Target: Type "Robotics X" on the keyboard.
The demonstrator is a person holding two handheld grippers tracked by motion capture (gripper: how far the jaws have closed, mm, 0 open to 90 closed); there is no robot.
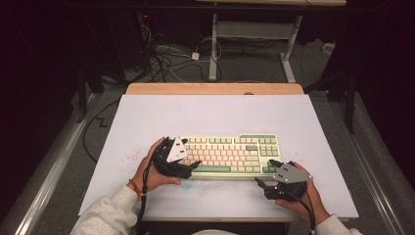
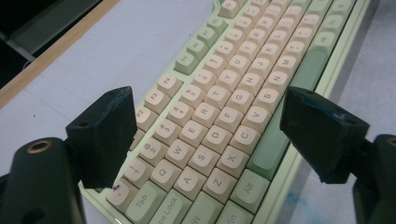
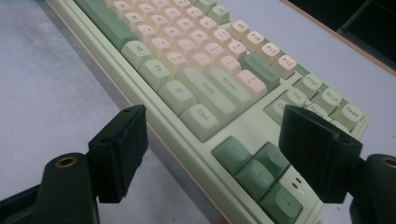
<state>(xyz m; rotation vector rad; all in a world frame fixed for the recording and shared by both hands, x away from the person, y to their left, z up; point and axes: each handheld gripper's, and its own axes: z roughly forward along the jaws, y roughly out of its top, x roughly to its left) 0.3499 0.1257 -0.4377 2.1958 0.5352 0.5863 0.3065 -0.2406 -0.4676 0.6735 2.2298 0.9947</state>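
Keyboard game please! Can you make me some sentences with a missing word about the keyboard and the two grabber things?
1. The keyboard lies on a ____ board.
2. The left gripper hovers over the letter keys with its fingers ____.
3. The right gripper is near the green ____ keys.
4. The long space bar is coloured ____.

Missing words: white; open; arrow; green

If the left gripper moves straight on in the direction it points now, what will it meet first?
Probably the keyboard: the left gripper has its fingers open over the letter keys at the keyboard's left end. How far above the keys it is remains unclear.
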